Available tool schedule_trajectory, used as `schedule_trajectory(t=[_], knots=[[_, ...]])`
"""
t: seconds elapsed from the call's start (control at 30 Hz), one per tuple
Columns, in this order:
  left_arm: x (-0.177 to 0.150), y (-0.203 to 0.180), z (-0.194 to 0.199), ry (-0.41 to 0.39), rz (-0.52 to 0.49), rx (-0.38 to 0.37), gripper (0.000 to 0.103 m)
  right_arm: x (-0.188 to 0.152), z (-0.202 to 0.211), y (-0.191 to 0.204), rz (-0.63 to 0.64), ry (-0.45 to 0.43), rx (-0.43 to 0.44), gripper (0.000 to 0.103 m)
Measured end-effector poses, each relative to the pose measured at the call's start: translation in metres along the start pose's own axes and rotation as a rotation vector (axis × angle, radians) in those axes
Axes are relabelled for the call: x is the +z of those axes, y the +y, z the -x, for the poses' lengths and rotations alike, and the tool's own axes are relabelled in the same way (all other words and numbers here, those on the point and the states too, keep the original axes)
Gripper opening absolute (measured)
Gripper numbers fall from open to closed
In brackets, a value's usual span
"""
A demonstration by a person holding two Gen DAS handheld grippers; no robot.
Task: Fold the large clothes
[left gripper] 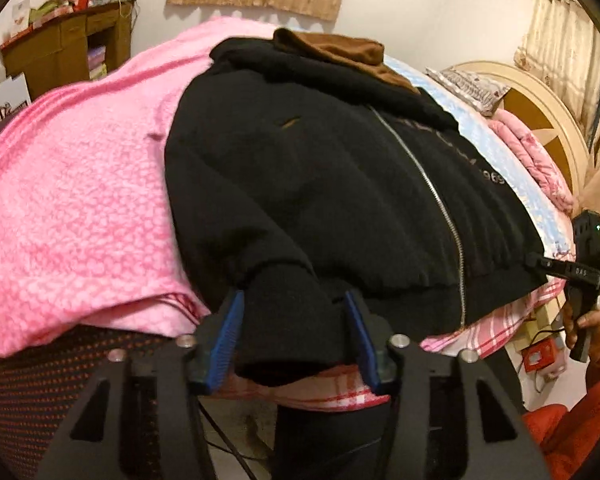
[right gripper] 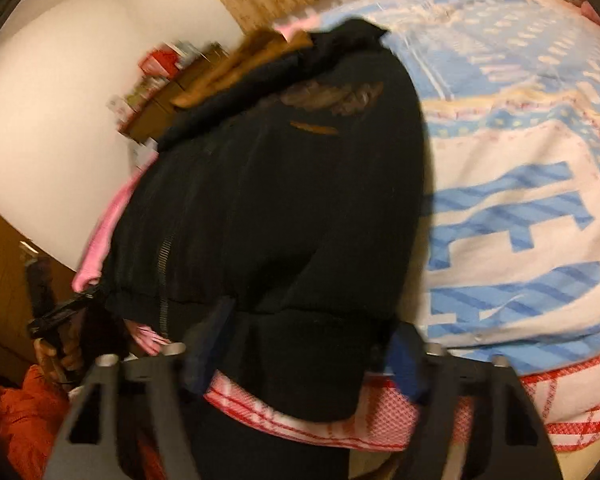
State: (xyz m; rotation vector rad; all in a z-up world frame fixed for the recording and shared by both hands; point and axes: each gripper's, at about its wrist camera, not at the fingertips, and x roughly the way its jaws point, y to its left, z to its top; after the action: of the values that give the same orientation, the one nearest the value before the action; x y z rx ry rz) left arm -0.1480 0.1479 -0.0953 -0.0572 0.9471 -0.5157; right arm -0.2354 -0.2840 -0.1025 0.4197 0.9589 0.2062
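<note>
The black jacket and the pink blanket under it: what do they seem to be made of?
Black jacket: looks like thick matte fleece or padded knit; soft puffy folds, ribbed hem, and what looks like a metal zipper. Pink blanket: apparently soft woven or terry cotton, going by its raised pebbly texture and no shine.

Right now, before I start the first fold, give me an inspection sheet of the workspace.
Surface: bed, pink blanket on one side, blue patterned cover on the other.
Job's things: black zip jacket spread flat, cuff hanging over the edge.
Clutter: brown garment beyond the collar.
Grippers: left gripper open around the cuff; right gripper open at the hem.
Cables: cord near the floor.
Surroundings: cluttered wooden shelf, headboard.
</note>
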Motion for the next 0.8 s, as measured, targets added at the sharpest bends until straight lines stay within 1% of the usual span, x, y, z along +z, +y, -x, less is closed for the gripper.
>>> schedule_trajectory(t=[0.03,0.07,0.1,0.13,0.17,0.2,0.23,0.3,0.33,0.4,0.47,0.5,0.53,0.57,0.6,0.63,0.67,0.73,0.77,0.8], knots=[[0.002,0.001,-0.001,0.006,0.011,-0.016,0.012,0.000,0.001,0.001,0.012,-0.002,-0.001,0.059],[0.003,0.004,-0.002,0.016,0.043,-0.043,0.012,0.002,0.002,-0.001,0.003,0.002,0.000,0.042],[0.004,0.007,-0.001,0.012,0.071,-0.064,0.009,0.003,0.003,-0.007,-0.030,0.016,0.027,0.025],[0.006,0.008,0.001,0.012,0.089,-0.084,0.007,0.004,0.004,-0.014,-0.094,0.035,0.098,0.021],[0.009,0.008,0.005,0.010,0.096,-0.104,0.006,0.005,0.006,-0.019,-0.142,0.041,0.158,0.018],[0.015,0.007,0.013,-0.011,0.098,-0.136,0.006,0.008,0.010,-0.020,-0.157,0.040,0.192,0.018],[0.020,0.006,0.019,-0.027,0.099,-0.159,0.006,0.013,0.016,-0.018,-0.158,0.036,0.232,0.018],[0.043,0.004,0.040,-0.079,0.098,-0.209,0.006,0.030,0.031,-0.010,-0.151,0.001,0.326,0.017],[0.053,0.004,0.044,-0.093,0.098,-0.217,0.006,0.042,0.039,-0.004,-0.144,-0.022,0.375,0.017],[0.084,0.007,0.049,-0.123,0.114,-0.230,0.006,0.072,0.049,0.008,-0.111,-0.078,0.446,0.017],[0.116,0.012,0.044,-0.139,0.129,-0.221,0.006,0.103,0.048,0.016,-0.099,-0.121,0.482,0.017],[0.134,0.015,0.038,-0.153,0.136,-0.207,0.006,0.121,0.043,0.019,-0.094,-0.145,0.479,0.017],[0.144,0.017,0.033,-0.163,0.143,-0.202,0.006,0.135,0.036,0.018,-0.098,-0.165,0.470,0.017],[0.159,0.024,0.022,-0.171,0.173,-0.193,0.006,0.148,0.027,0.016,-0.112,-0.180,0.459,0.017],[0.173,0.032,0.008,-0.165,0.214,-0.171,0.006,0.163,0.014,0.009,-0.146,-0.197,0.447,0.017],[0.177,0.036,-0.002,-0.157,0.240,-0.145,0.009,0.173,0.001,0.002,-0.188,-0.207,0.439,0.017],[0.186,0.043,-0.018,-0.143,0.274,-0.090,0.011,0.184,-0.017,-0.007,-0.241,-0.217,0.413,0.017],[0.193,0.052,-0.037,-0.120,0.277,0.016,0.019,0.197,-0.049,-0.022,-0.301,-0.222,0.330,0.017],[0.197,0.054,-0.045,-0.102,0.275,0.084,0.023,0.200,-0.066,-0.026,-0.303,-0.211,0.267,0.017],[0.198,0.056,-0.046,-0.102,0.277,0.134,0.039,0.202,-0.081,-0.028,-0.290,-0.189,0.204,0.017]])
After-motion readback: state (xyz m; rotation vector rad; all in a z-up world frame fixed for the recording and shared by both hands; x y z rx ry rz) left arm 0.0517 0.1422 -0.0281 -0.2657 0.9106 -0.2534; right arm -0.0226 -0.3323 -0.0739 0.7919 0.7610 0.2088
